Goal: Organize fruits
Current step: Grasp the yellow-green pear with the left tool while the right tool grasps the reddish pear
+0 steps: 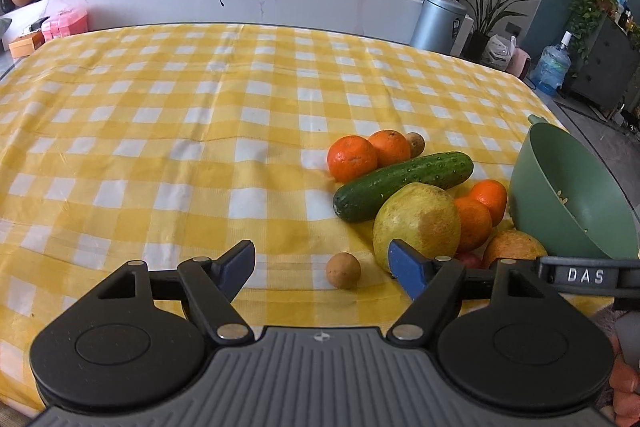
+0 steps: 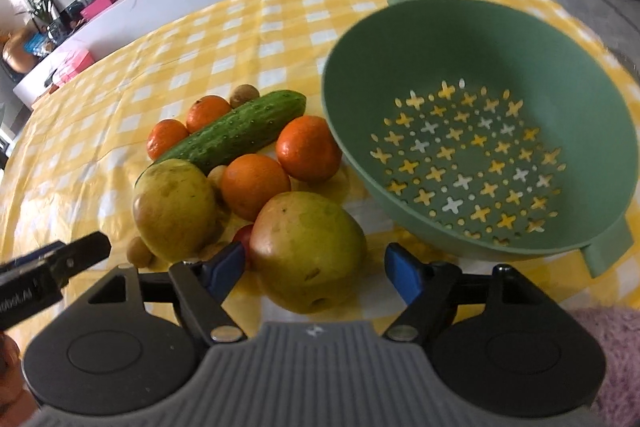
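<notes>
- Looking at the green colander (image 2: pixel 480 131), you can see it has no fruit in it yet, so the sorting has not really started
- All the fruit sits in one pile on the yellow checked table (image 1: pixel 160 131), near its right edge, just beside the colander: oranges (image 2: pixel 255 185), a cucumber (image 2: pixel 236 133), two big yellow-green fruits and some little brown ones
- Your right gripper (image 2: pixel 314 269) has its jaws spread wide around the near big yellow-green fruit (image 2: pixel 308 251), not pinching it yet
- Your left gripper (image 1: pixel 322 265) is spread wide too, holding nothing, with a little brown fruit (image 1: pixel 343 270) in front of it
- Every piece is left to move
</notes>
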### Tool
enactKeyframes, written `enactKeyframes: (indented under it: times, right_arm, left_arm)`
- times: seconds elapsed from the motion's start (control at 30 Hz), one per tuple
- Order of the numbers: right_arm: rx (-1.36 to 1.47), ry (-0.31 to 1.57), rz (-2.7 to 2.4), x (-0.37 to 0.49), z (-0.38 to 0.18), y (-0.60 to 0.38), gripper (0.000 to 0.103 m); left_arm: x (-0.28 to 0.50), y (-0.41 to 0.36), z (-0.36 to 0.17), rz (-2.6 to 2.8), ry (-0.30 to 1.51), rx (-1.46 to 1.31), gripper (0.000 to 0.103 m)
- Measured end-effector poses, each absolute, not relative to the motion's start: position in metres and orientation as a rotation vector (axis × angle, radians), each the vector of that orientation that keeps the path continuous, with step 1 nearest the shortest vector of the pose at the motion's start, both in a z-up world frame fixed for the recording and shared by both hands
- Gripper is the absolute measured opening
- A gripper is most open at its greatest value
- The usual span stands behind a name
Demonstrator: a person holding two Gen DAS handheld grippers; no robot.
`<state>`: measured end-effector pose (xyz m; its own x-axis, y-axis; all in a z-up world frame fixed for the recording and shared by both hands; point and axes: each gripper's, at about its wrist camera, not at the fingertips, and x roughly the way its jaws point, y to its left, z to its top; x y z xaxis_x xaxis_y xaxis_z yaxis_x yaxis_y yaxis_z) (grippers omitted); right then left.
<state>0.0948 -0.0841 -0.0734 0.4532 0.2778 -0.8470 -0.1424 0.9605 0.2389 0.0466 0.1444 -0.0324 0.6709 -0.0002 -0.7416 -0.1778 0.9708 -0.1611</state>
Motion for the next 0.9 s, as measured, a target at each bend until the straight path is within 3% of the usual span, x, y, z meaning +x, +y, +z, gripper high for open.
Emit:
enactKeyframes:
  times: [0.17,0.3,0.9]
  right_arm:
    - [0.217,1.114,0.268,0.110,-0.081,-0.091,0.072]
    - [0.215,1.106,0.296,0.109,-0.081,-0.089,0.063]
    - [0.016,1.072,0.263,0.084,-0.074,-0.083,0.063]
  left_arm:
    - [0.047,0.140,-0.033,0.113,0.841,-0.196,0.089]
    - [0.046,0.138,-0.030,0.107,0.836,-0.188,0.090]
    - [0.046,0.110,-0.042,-0.072,0.766,-0.076,0.093]
